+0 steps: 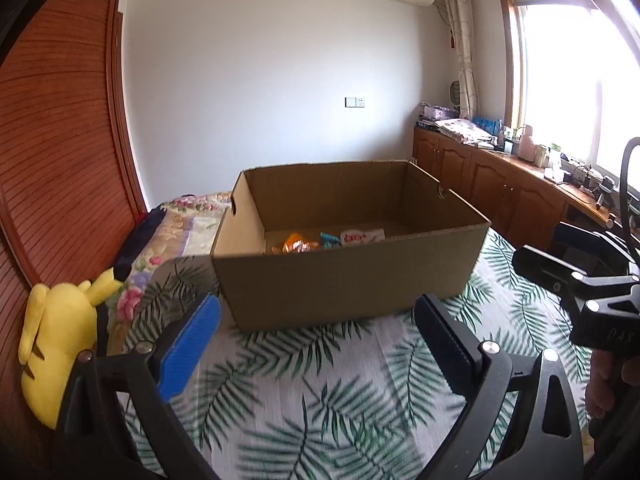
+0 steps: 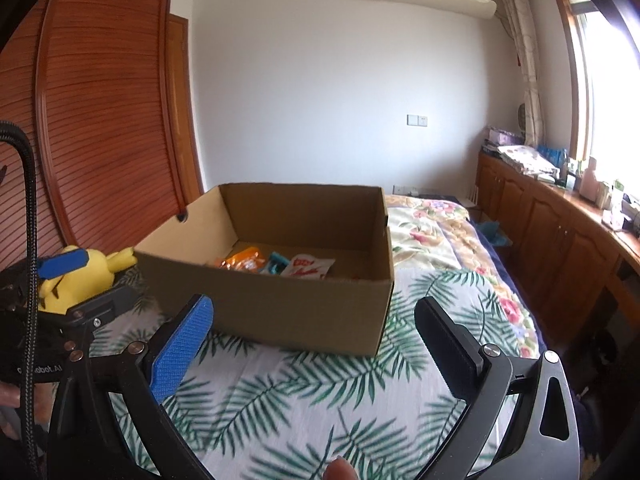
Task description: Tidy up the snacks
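An open cardboard box [image 1: 348, 276] stands on the palm-leaf bedspread; it also shows in the right wrist view [image 2: 276, 300]. Inside lie an orange snack packet [image 1: 296, 244] [image 2: 244, 262], a teal packet [image 1: 330, 240] [image 2: 276, 266] and a white-and-red packet [image 1: 362, 237] [image 2: 310, 267]. My left gripper [image 1: 316, 316] is open and empty, just short of the box's near wall. My right gripper [image 2: 314, 320] is open and empty, also in front of the box. The right gripper's body shows at the right edge of the left wrist view [image 1: 580, 280].
A yellow plush toy [image 1: 60, 344] [image 2: 80, 276] lies at the left by the wooden wardrobe [image 1: 60, 140]. A floral quilt [image 2: 436, 232] lies behind the box. Wooden cabinets [image 2: 560, 240] with clutter run along the window wall at right.
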